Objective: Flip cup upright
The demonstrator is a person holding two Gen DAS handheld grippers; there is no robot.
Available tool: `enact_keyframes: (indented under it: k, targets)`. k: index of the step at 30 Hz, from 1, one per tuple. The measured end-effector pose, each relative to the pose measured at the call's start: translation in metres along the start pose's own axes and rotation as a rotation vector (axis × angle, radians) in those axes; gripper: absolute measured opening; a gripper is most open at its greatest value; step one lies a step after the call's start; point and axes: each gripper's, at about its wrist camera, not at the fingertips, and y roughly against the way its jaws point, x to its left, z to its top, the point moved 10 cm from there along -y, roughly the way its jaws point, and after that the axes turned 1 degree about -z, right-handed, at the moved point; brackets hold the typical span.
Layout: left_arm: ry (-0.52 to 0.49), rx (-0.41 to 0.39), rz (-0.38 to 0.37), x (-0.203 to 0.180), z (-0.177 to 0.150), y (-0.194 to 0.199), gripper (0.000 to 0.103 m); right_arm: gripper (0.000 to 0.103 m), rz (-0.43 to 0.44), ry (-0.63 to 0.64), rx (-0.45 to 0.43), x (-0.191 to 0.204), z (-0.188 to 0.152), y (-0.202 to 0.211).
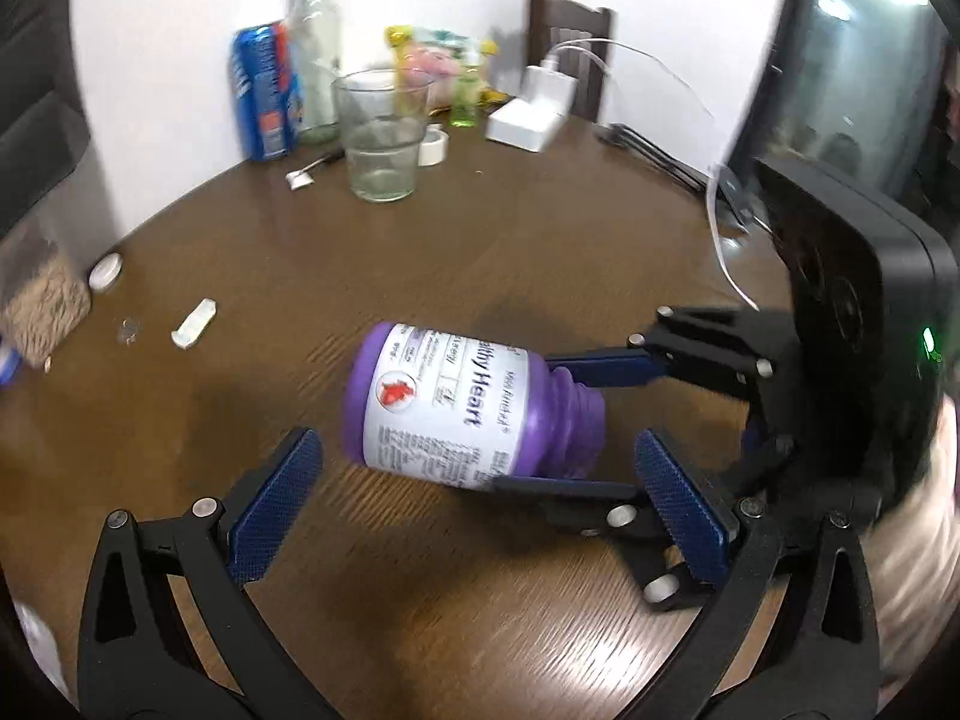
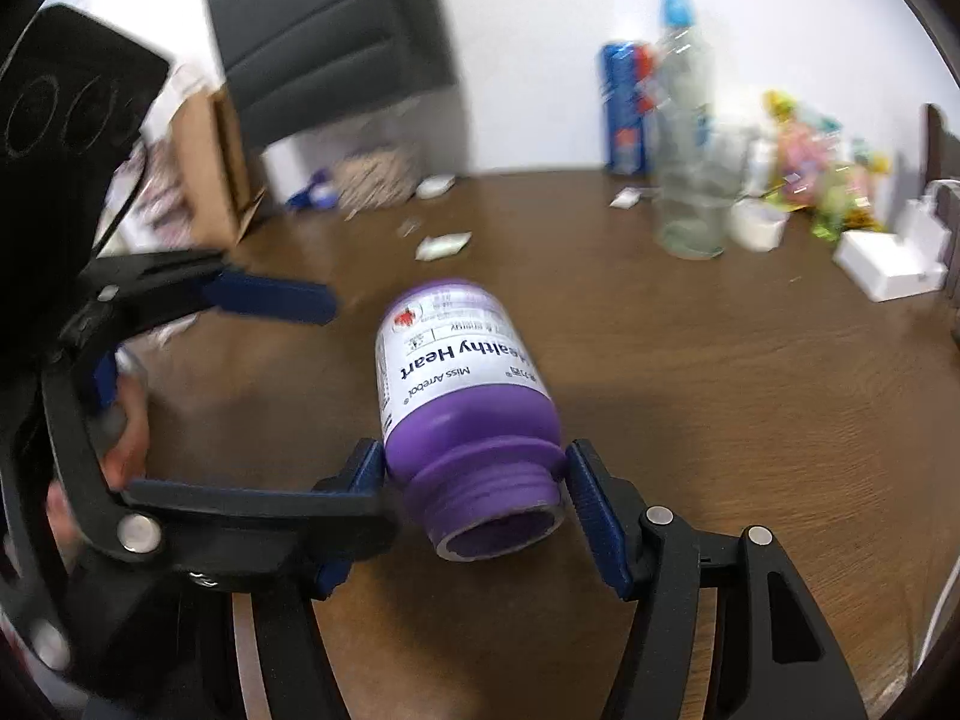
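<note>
The right gripper point(image 2: 474, 495) has its blue pads on either side of the neck of the purple bottle point(image 2: 465, 384), which here serves as the cup; the pads look to be touching the neck, so it seems clamped, though blur leaves the contact on the right side a little uncertain. The left gripper point(image 1: 480, 492) is spread wide and holds nothing, its pads point(image 1: 279, 495) well clear of the bottle's body, standing by just beside it. The bottle lies on its side near the middle of the brown table point(image 1: 540, 252), capless mouth toward the right gripper, base toward the far clutter. Beyond it stand a clear glass point(image 1: 381, 135), a tall bottle point(image 1: 315, 42) and a blue can point(image 1: 264, 96); small white scraps point(image 1: 193, 324) lie to the left. As for progress, the grasp appears made but the flip itself is not yet done: the bottle has yet to be tilted up onto its base, set down and released.
</note>
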Motion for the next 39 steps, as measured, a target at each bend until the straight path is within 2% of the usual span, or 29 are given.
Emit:
enact_keyframes:
  k: [3, 6, 7, 10, 12, 13, 15, 16, 18, 19, 21, 25, 27, 29, 30, 32, 36, 39]
  targets:
    - [-0.144, -0.028, 0.003, -0.005, -0.004, 0.017, 0.103, 0.067, 0.061, -0.021, 0.018, 0.003, -0.005, 0.006]
    - [-0.343, 0.002, -0.007, -0.023, -0.024, 0.029, 0.103, 0.067, 0.1, -0.03, 0.028, 0.009, -0.009, 0.015]
    - [-0.407, 0.005, 0.007, -0.028, -0.03, 0.03, 0.103, 0.067, 0.102, -0.024, 0.033, 0.012, -0.011, 0.018]
    - [-0.7, 0.032, 0.119, -0.048, -0.06, 0.021, 0.103, 0.067, 0.15, -0.031, 0.047, 0.024, -0.015, 0.027]
    - [-0.835, 0.072, 0.169, -0.058, -0.075, 0.009, 0.103, 0.067, 0.198, -0.042, 0.072, 0.033, -0.016, 0.03]
    - [-0.87, 0.089, 0.171, -0.063, -0.081, 0.004, 0.103, 0.067, 0.214, -0.04, 0.081, 0.037, -0.017, 0.031]
    - [-0.866, 0.052, 0.199, -0.064, -0.077, 0.0, 0.103, 0.064, 0.227, -0.024, 0.119, 0.048, -0.021, 0.033]
    - [-0.847, 0.044, 0.206, -0.063, -0.074, -0.001, 0.103, 0.06, 0.229, -0.024, 0.13, 0.05, -0.023, 0.034]
    - [-0.785, 0.047, 0.183, -0.061, -0.069, 0.0, 0.101, 0.06, 0.241, -0.035, 0.16, 0.055, -0.024, 0.035]
    - [-0.762, 0.037, 0.174, -0.061, -0.067, 0.003, 0.092, 0.06, 0.254, -0.043, 0.174, 0.057, -0.024, 0.035]
    - [-0.741, 0.022, 0.176, -0.065, -0.065, 0.008, 0.084, 0.06, 0.288, -0.062, 0.226, 0.063, -0.028, 0.033]
    - [-0.722, 0.011, 0.178, -0.072, -0.07, 0.011, 0.085, 0.06, 0.303, -0.064, 0.272, 0.072, -0.032, 0.031]
    - [-0.72, 0.014, 0.185, -0.071, -0.073, 0.013, 0.085, 0.06, 0.337, -0.104, 0.296, 0.075, -0.036, 0.031]
    - [-0.708, 0.025, 0.182, -0.069, -0.076, 0.014, 0.091, 0.06, 0.352, -0.124, 0.313, 0.077, -0.039, 0.029]
    - [-0.7, 0.03, 0.179, -0.068, -0.076, 0.013, 0.097, 0.06, 0.358, -0.133, 0.322, 0.077, -0.04, 0.028]
    - [-0.687, 0.034, 0.184, -0.067, -0.078, 0.013, 0.1, 0.06, 0.361, -0.141, 0.338, 0.078, -0.043, 0.026]
    - [-0.74, 0.072, 0.189, -0.068, -0.091, 0.017, 0.103, 0.06, 0.399, -0.134, 0.351, 0.088, -0.046, 0.03]
    - [-0.783, 0.081, 0.185, -0.067, -0.103, 0.022, 0.101, 0.06, 0.43, -0.109, 0.362, 0.096, -0.045, 0.034]
